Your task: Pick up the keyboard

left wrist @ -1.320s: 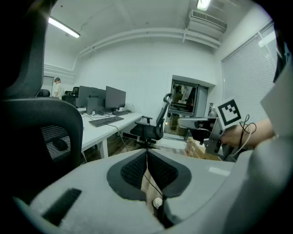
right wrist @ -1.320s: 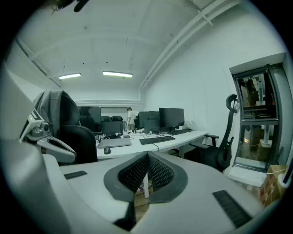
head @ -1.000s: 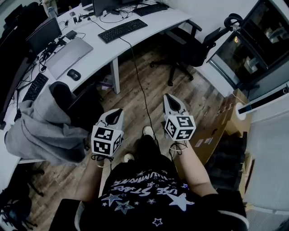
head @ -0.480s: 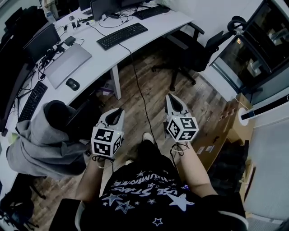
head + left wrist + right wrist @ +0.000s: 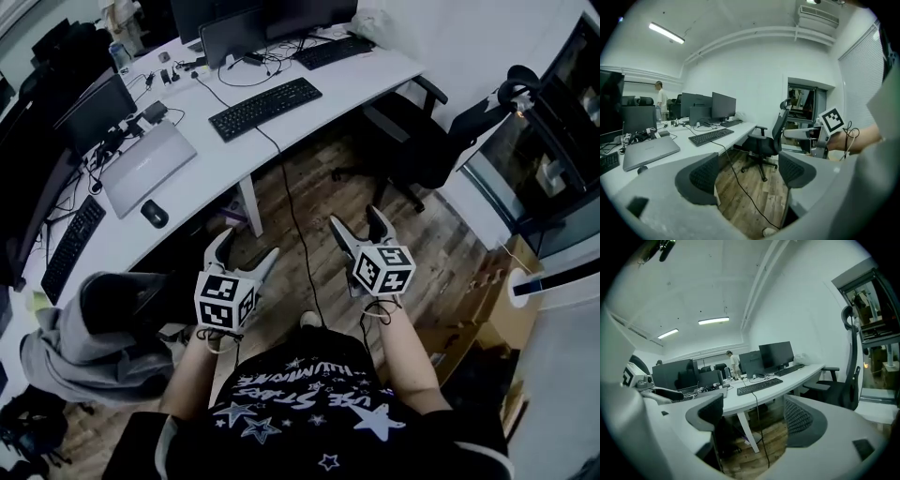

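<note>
A black keyboard (image 5: 265, 107) lies on the white desk (image 5: 216, 169), and its cable hangs over the front edge down to the wooden floor. It also shows as the keyboard (image 5: 711, 136) in the left gripper view and the keyboard (image 5: 759, 386) in the right gripper view. My left gripper (image 5: 246, 251) and right gripper (image 5: 357, 223) hover over the floor, well short of the desk, side by side and pointing towards it. The jaws of both have just been opening. Both stand open with nothing between them, as the left gripper (image 5: 747, 176) and right gripper (image 5: 752, 420) show.
A closed laptop (image 5: 148, 167) and a mouse (image 5: 154, 214) lie left of the keyboard, with monitors behind. Other keyboards (image 5: 333, 52) rest at the far end and far left. A black office chair (image 5: 422, 141) stands right; a chair with grey clothing (image 5: 84, 347) stands left.
Both grippers went from shut to open. They and the head view have moved forward, so the desk and keyboard sit closer and lower in the picture.
</note>
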`<action>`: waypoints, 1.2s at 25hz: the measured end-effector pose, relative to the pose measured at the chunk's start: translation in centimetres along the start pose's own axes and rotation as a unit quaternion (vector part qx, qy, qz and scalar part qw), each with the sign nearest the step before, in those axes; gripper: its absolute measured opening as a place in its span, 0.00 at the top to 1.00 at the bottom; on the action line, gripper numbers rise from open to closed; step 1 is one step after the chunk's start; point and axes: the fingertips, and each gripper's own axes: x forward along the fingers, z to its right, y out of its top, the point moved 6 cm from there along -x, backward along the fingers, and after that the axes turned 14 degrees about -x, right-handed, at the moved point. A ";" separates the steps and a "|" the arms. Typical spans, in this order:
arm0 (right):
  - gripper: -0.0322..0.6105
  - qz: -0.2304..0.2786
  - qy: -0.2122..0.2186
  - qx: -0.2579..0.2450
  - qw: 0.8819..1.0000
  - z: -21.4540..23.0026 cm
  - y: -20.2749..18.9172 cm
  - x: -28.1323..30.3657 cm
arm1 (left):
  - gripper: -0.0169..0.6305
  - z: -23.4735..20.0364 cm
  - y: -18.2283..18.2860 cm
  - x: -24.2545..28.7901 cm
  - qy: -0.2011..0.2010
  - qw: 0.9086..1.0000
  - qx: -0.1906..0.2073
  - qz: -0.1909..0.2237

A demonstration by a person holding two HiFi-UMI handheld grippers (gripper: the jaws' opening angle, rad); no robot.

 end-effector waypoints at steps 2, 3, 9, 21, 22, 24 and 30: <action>0.33 -0.014 0.017 0.001 1.000 1.5 -0.2 1.7 | 0.36 -0.2 0.7 1.7 0.014 1.000 -0.004 0.001; 0.33 -0.018 0.024 0.000 1.000 2.3 -0.3 2.5 | 0.35 -0.3 0.9 2.6 0.021 1.000 -0.005 0.000; 0.32 -0.024 0.052 0.004 0.998 7.1 -0.7 6.1 | 0.34 -0.4 2.3 7.3 0.059 0.998 -0.007 0.002; 0.32 -0.044 0.106 -0.010 0.993 10.2 -1.4 12.5 | 0.33 -2.8 2.4 11.6 0.110 0.993 -0.028 -0.011; 0.32 -0.047 0.107 -0.010 0.993 10.3 -1.5 13.1 | 0.33 -3.3 2.4 12.0 0.112 0.993 -0.032 -0.011; 0.32 -0.051 0.108 -0.010 0.993 10.4 -1.6 14.1 | 0.34 -4.4 2.6 12.8 0.112 0.993 -0.037 -0.012; 0.32 -0.064 0.100 -0.025 0.993 12.3 -1.0 19.1 | 0.34 -9.4 5.2 17.8 0.106 0.993 -0.047 -0.008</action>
